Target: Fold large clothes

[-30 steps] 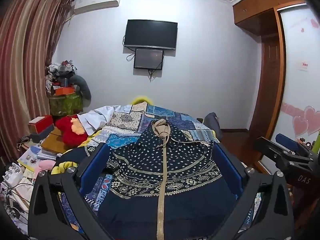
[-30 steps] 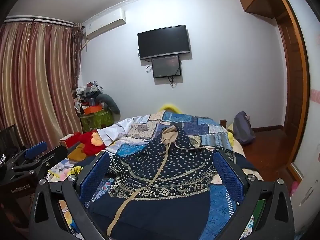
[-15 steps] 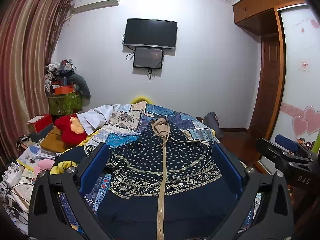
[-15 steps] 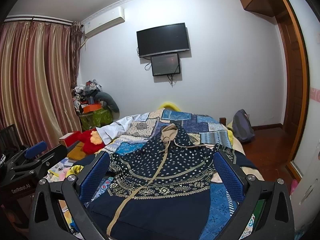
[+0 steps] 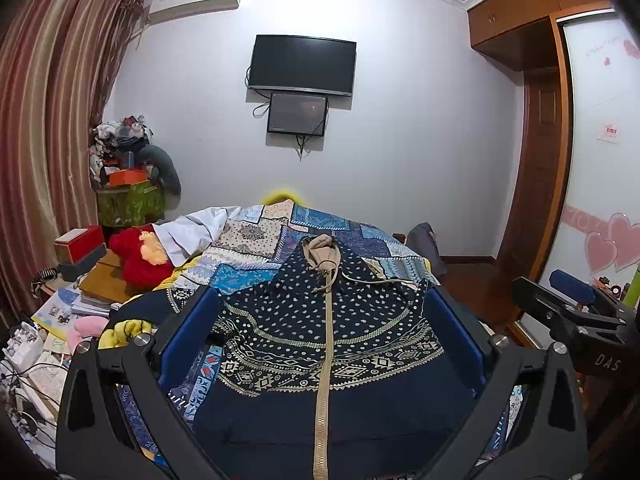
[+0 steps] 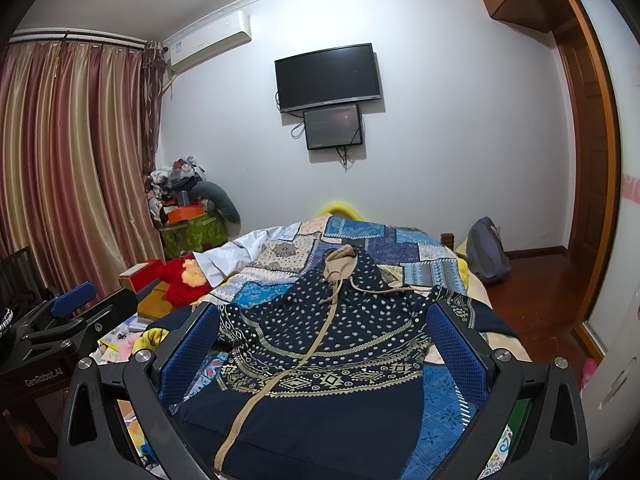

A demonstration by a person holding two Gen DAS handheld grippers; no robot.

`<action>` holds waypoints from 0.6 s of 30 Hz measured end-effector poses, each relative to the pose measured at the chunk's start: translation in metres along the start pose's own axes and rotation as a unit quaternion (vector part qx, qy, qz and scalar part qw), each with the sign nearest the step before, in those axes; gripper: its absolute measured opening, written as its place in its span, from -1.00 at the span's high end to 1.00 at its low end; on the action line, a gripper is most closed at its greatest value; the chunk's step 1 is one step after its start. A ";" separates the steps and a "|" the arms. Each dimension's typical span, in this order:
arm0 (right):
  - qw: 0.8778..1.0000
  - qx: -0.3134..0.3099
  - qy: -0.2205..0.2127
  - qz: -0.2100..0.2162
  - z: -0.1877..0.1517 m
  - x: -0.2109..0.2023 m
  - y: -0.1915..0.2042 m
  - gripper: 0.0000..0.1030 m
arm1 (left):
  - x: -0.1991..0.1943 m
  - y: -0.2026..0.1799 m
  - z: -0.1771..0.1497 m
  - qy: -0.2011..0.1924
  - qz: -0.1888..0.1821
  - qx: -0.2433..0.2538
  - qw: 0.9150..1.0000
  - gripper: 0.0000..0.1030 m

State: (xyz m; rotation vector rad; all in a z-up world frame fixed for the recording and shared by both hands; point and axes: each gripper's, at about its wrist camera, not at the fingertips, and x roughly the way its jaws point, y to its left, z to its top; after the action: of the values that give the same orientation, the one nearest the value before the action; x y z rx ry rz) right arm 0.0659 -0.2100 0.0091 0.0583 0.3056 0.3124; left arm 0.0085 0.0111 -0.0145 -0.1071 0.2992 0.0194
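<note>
Both tools slightly higher, one hoodie (image 5: 320, 344) flat

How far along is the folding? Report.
Done: the hoodie lies spread flat, zipped, on the quilt. In hand: nothing; the left gripper and right gripper hover open above it. Left: every fold, as sleeves and body are unfolded.

Left gripper (image 5: 320, 344): you've tilted its view up slightly; hoodie (image 5: 320, 344) sits lower.
Right gripper (image 6: 320, 352): you've raised its view slightly too.
</note>
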 end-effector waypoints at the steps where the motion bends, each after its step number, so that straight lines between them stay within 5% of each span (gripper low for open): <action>1: 1.000 0.000 0.000 0.000 0.000 0.000 0.000 -1.00 | 0.001 0.000 0.000 0.000 0.000 0.000 1.000 -1.00; 18: 1.000 0.001 -0.001 0.001 0.001 0.000 -0.001 -1.00 | 0.002 0.000 -0.002 0.000 -0.001 -0.001 1.000 -1.00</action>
State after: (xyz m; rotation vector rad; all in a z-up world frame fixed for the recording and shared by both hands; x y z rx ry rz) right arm 0.0660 -0.2110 0.0097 0.0607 0.3044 0.3137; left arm 0.0097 0.0111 -0.0168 -0.1097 0.3000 0.0176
